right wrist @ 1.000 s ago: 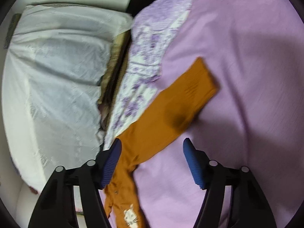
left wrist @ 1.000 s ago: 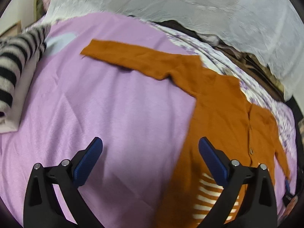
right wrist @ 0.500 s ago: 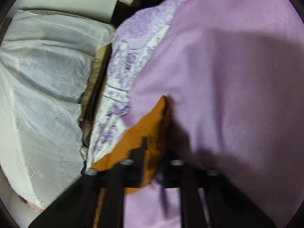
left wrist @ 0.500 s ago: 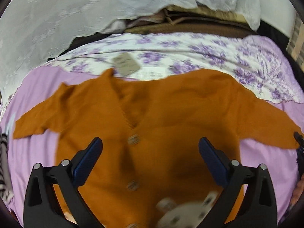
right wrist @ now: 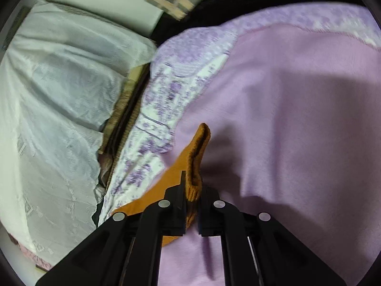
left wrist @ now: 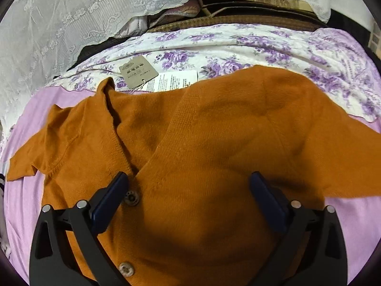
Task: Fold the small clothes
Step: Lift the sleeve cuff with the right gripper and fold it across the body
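Note:
An orange buttoned cardigan (left wrist: 202, 147) lies spread front-up on the lilac bedspread (left wrist: 21, 202), with paper tags (left wrist: 139, 71) at its collar. My left gripper (left wrist: 188, 190) is open and hovers low over the cardigan's chest, its blue pads either side of the button line. My right gripper (right wrist: 191, 190) is shut on the cuff of the cardigan's sleeve (right wrist: 197, 152), which is lifted a little off the bedspread (right wrist: 297, 131).
A floral purple-and-white sheet (left wrist: 238, 45) borders the bedspread at the far side. Beyond it are white lace-covered bedding (left wrist: 59, 23) and brown folded mats (left wrist: 238, 7). In the right wrist view the white bedding (right wrist: 59, 95) fills the left.
My left gripper swung from the left sleeve to over the cardigan's chest and came closer. My right gripper closed on the sleeve cuff and raised it.

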Tool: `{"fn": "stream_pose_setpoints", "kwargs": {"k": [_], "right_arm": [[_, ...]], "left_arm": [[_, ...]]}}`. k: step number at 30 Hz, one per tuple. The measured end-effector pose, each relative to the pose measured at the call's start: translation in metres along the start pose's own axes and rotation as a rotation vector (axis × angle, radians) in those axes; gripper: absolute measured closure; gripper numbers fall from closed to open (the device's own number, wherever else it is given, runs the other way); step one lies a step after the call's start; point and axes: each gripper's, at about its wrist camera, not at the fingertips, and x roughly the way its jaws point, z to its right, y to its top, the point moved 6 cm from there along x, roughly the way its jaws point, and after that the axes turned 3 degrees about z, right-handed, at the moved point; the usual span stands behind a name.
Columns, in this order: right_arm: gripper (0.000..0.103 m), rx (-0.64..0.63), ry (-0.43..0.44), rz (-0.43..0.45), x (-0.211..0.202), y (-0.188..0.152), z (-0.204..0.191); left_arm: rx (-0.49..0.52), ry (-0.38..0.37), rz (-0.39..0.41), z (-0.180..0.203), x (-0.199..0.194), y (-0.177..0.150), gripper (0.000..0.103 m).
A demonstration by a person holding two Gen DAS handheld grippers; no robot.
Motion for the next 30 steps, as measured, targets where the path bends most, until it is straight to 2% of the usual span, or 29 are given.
{"fn": "stream_pose_setpoints", "kwargs": {"k": [4,7,11,12,14,15,16,23,25,27,28,30], "right_arm": [[0.097,-0.046,0.022,0.025,-0.005,0.0,-0.012],[0.097,-0.138,0.056,0.037,-0.013,-0.006,-0.039],[0.097,-0.212,0.1,0.012,-0.014,-0.022,-0.075],[0.096,-0.232,0.107,0.003,-0.013,-0.027,-0.085],[0.096,-0.263,0.116,-0.01,-0.011,-0.035,-0.101],[0.096,-0.28,0.121,-0.016,-0.01,-0.039,-0.11],[0.097,-0.302,0.125,-0.019,-0.009,-0.043,-0.12],[0.096,-0.377,0.139,-0.048,0.003,-0.073,-0.161],[0.096,-0.383,0.144,-0.067,0.009,-0.084,-0.169],[0.096,-0.396,0.144,-0.085,0.016,-0.096,-0.179],[0.096,-0.4,0.146,-0.092,0.018,-0.1,-0.183],[0.096,-0.409,0.154,-0.105,0.022,-0.11,-0.192]], "left_arm": [[0.029,-0.045,-0.016,-0.012,-0.012,-0.009,0.004],[0.041,0.007,0.0,-0.039,-0.021,-0.016,0.004],[0.02,0.036,-0.02,-0.074,-0.016,-0.026,0.004],[-0.001,0.022,-0.028,-0.082,-0.014,-0.029,0.004],[-0.067,-0.058,-0.05,-0.095,-0.013,-0.033,0.004],[-0.088,-0.066,-0.056,-0.101,-0.013,-0.033,0.004],[-0.1,-0.059,-0.055,-0.106,-0.014,-0.033,0.004],[-0.025,0.154,0.035,-0.172,-0.025,-0.045,0.004],[-0.058,0.172,0.042,-0.198,-0.025,-0.053,0.004],[-0.149,0.15,0.0,-0.228,-0.015,-0.059,0.004],[-0.205,0.119,-0.026,-0.239,-0.009,-0.061,0.004],[-0.339,-0.001,-0.07,-0.253,0.005,-0.066,0.004]]}}
